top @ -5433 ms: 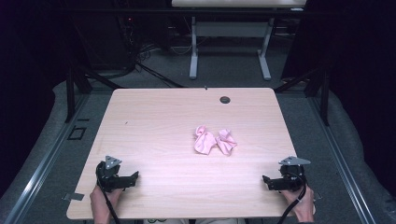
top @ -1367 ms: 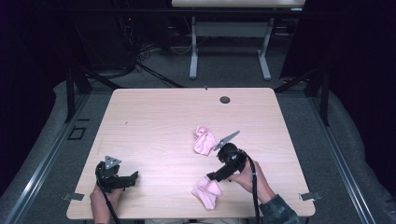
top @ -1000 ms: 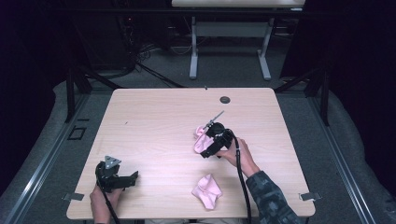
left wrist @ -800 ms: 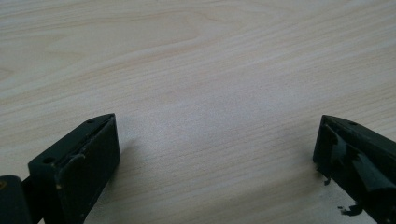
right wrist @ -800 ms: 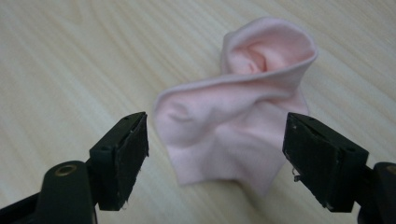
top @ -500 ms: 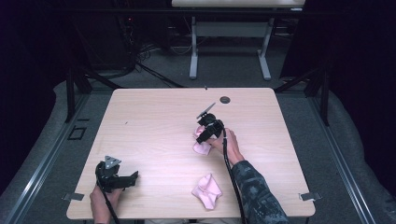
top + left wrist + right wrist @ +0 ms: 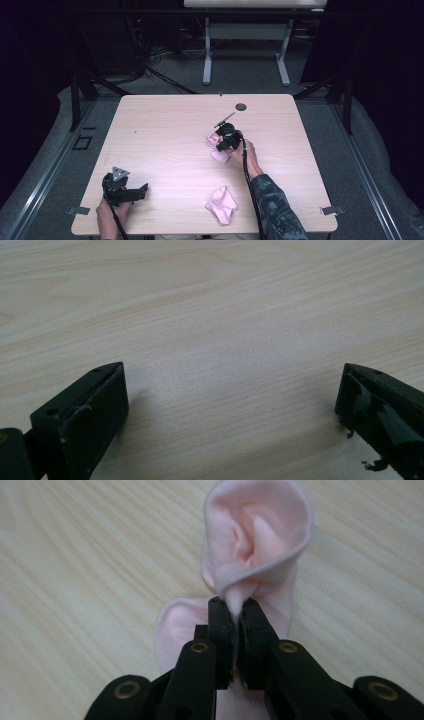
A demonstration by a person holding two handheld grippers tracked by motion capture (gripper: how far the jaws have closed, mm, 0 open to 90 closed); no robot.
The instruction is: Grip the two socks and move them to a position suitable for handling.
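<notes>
A pale pink sock [image 7: 218,147] lies crumpled near the middle of the wooden table [image 7: 165,150]. My right gripper [image 7: 224,138] sits on it, and its jaws have just been closing. They are now shut on a fold of this sock [image 7: 260,545], pinching the fabric between the pads [image 7: 220,630]. A second pink sock [image 7: 222,204] lies by the table's front edge, apart from both grippers. My left gripper [image 7: 142,190] rests at the front left, jaws wide open over bare wood [image 7: 230,390] with nothing between them.
A small dark round cap [image 7: 241,106] is set in the table near its far edge. Beyond the table stand the legs of another desk [image 7: 245,50] and cables on a grey floor. The person's patterned sleeve [image 7: 277,210] reaches in from the bottom.
The right gripper moved away from the front sock to the far sock, came down on it and closed on a fold. The left gripper stayed still.
</notes>
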